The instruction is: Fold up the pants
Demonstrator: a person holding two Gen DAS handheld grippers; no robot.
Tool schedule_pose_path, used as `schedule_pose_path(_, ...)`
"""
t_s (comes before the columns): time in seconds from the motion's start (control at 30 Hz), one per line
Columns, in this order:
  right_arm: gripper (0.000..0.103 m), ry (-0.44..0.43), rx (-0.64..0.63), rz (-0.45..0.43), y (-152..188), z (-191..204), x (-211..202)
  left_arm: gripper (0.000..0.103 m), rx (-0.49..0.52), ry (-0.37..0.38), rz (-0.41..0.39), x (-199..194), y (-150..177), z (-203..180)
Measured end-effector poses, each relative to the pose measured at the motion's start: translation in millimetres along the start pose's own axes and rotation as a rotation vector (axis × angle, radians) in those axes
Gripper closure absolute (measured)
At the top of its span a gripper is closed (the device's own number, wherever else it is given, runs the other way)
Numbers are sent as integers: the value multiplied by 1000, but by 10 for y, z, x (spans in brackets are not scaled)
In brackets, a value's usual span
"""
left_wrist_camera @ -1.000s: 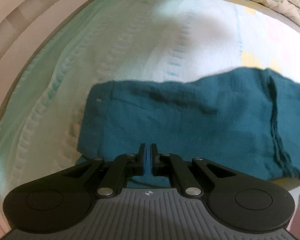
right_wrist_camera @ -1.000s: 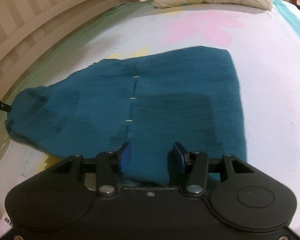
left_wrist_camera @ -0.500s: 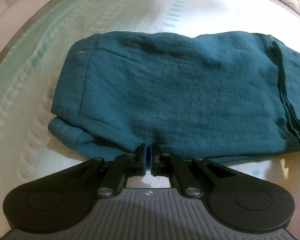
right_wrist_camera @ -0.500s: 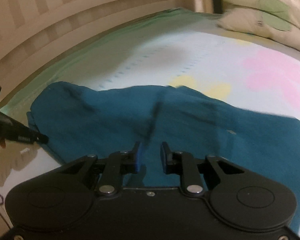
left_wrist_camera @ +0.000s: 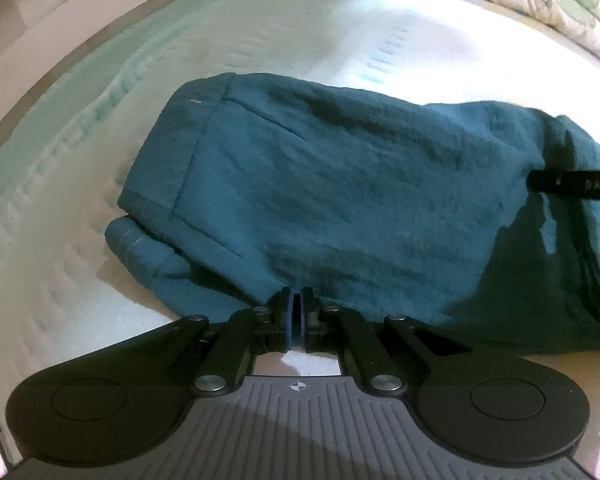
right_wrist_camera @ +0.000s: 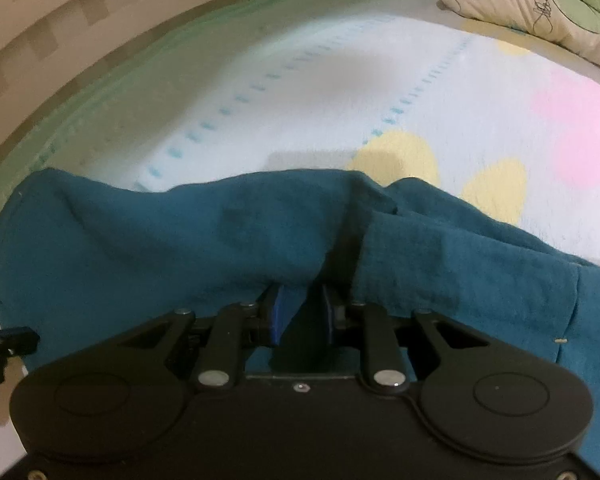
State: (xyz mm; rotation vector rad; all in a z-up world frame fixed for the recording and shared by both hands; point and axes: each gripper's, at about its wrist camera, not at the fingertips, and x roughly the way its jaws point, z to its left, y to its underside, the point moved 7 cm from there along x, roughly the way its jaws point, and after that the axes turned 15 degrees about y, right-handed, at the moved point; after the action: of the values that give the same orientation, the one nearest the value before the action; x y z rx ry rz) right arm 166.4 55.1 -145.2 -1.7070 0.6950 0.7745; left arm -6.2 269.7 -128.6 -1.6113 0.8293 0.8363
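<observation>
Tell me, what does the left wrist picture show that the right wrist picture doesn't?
Only the left wrist view shows the hemmed, stitched end of the folded teal cotton pants and the left gripper, jaws shut, at the near edge. Only the right wrist view shows the pink and yellow blobs on the white bedsheet and the right gripper with cloth bunched between its jaws. Both share the pants, sheet and leaf-printed pillow.

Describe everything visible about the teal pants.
The teal pants are soft, crinkled cloth with stitched hems, folded into a thick layered bundle lying flat on the pastel bed sheet. The left hand-held gripper, shut, meets their near edge. The right hand-held gripper has a fold bunched between its pads.
</observation>
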Motion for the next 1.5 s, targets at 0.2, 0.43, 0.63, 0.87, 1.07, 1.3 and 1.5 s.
schedule_pose_path(0.2,72,24,-58,9,-5,45,-4,99,-104,42,-107,-295,42,175)
schedule_pose_path(0.43,71,23,-73,-8,-23,55,15,99,-170,32,-174,-492,104,363)
schedule_pose_path(0.63,71,21,-71,-9,-25,59,9,88,-290,323,-162,-394,45,486)
schedule_pose_path(0.87,71,18,-71,-11,-28,60,13,44,-207,144,-214,-500,-19,490)
schedule_pose_path(1.07,71,23,-78,-14,-27,70,5,43,-255,113,-197,-376,-70,688)
schedule_pose_path(1.3,71,25,-77,-15,-30,68,10,42,-311,134,-183,-257,13,828)
schedule_pose_path(1.5,71,33,-82,-16,-31,81,15,31,-258,167,-171,-143,-152,691)
